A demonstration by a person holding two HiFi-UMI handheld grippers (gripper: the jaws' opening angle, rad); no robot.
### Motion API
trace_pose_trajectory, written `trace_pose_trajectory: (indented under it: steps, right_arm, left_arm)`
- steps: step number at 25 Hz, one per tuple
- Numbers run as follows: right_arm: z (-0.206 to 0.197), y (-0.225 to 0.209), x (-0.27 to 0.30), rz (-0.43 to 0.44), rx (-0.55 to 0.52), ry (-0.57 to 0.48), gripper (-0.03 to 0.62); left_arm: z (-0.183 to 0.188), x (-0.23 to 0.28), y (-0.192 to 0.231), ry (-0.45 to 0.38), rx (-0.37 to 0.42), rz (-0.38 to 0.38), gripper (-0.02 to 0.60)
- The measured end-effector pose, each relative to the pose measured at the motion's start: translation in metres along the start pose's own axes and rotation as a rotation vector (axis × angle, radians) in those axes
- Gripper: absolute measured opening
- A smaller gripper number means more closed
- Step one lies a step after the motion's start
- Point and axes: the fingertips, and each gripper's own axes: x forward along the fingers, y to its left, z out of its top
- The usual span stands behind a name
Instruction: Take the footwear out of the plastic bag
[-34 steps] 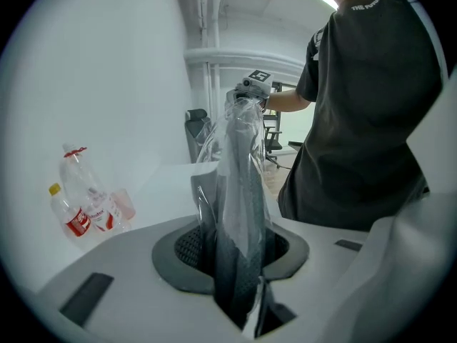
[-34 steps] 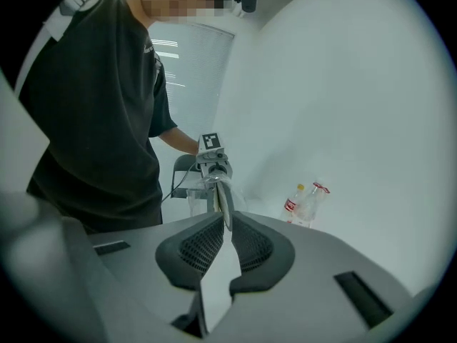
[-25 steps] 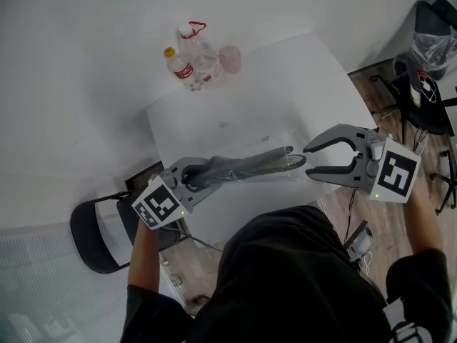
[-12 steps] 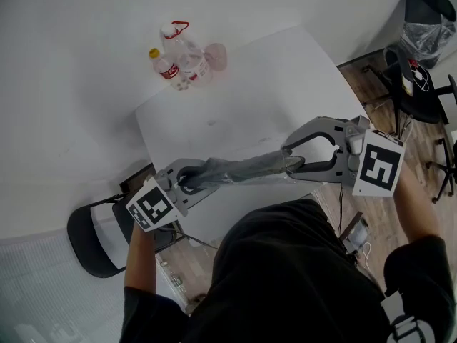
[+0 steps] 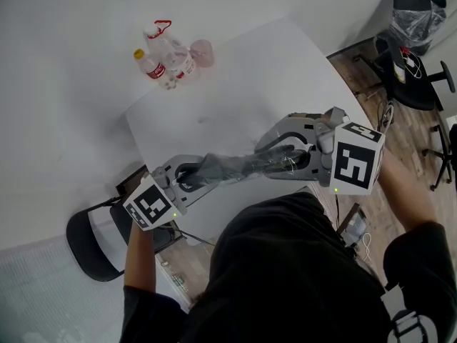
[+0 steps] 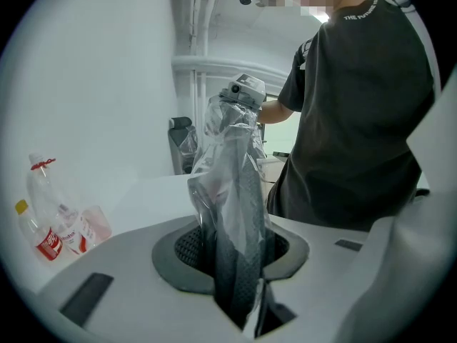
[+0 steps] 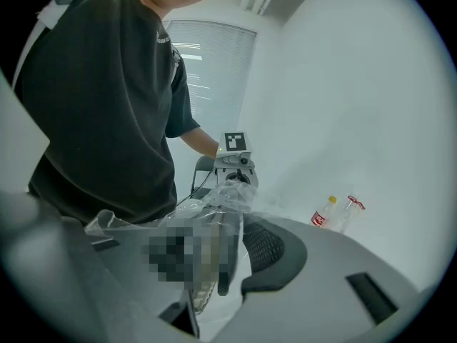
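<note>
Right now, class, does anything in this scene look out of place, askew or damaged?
Nothing looks spilled or damaged. The only oddity: the footwear, still inside its crumpled plastic bag, hangs sideways above the table, clamped at one end by the left gripper, while the right gripper closes its jaws around the other end.

dark grey footwear (image 5: 243,166), seemingly mesh-patterned, in clear plastic bag (image 6: 220,131).

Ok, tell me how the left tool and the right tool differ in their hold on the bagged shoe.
Grip: the left tool is clamped on one end of the bagged shoe; the right tool only surrounds the other end, its jaws closing but seemingly not yet pressing. Gap: the left tool's jaws are narrow, the right tool's wide. Both line up on the same bagged shoe, facing each other.
</note>
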Motion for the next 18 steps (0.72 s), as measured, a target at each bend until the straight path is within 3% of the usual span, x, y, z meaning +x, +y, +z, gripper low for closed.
trace_pose_trajectory:
  steps: [5, 10, 12, 15, 18]
  right_arm:
    - [-0.001, -0.004, 0.001, -0.018, -0.01, 0.011, 0.086]
    - [0.007, -0.01, -0.023, -0.038, 0.054, -0.027, 0.078]
    - [0.01, -0.011, -0.031, -0.044, 0.081, -0.056, 0.078]
    - [0.006, -0.014, -0.026, -0.06, 0.104, -0.067, 0.077]
    - [0.001, -0.017, -0.022, -0.078, 0.103, -0.058, 0.077]
  left_arm:
    - [-0.002, 0.004, 0.003, 0.012, 0.026, 0.016, 0.145]
    - [-0.005, 0.004, 0.006, 0.145, 0.075, 0.114, 0.269]
    - [-0.001, 0.003, 0.009, 0.168, 0.095, 0.158, 0.285]
    - [-0.015, 0.005, 0.022, 0.208, 0.117, 0.21, 0.283]
    - [-0.032, 0.007, 0.028, 0.245, 0.13, 0.222, 0.2]
